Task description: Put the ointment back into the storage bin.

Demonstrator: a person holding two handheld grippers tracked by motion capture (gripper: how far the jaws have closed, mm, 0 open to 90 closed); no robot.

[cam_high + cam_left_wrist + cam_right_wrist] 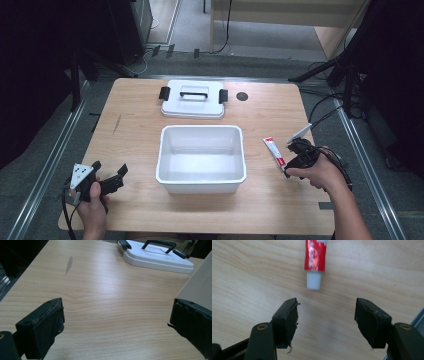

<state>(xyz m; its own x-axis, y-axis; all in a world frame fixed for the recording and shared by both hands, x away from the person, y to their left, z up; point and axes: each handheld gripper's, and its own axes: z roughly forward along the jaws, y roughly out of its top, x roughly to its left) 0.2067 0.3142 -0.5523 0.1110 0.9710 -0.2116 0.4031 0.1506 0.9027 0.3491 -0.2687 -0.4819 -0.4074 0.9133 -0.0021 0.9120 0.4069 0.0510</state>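
Note:
A red and white toothpaste tube [274, 151] lies flat on the wooden table, right of an empty white bin [200, 157]. In the right gripper view the tube [315, 255] points its white cap at me, just beyond the jaw tips. My right gripper [292, 162] [325, 320] hovers at the cap end, open, nothing between its jaws. My left gripper [109, 168] [115, 322] rests at the table's front left, open wide and holding nothing. The bin's white lid [192, 102] [156, 257], with a black handle and clips, lies behind the bin.
A dark round hole [242, 96] sits in the tabletop right of the lid. A grey scuff [116, 124] [68, 264] marks the wood at the left. The bin's outer wall [197, 285] stands close to the left gripper's right jaw. Cables trail off the table's right side.

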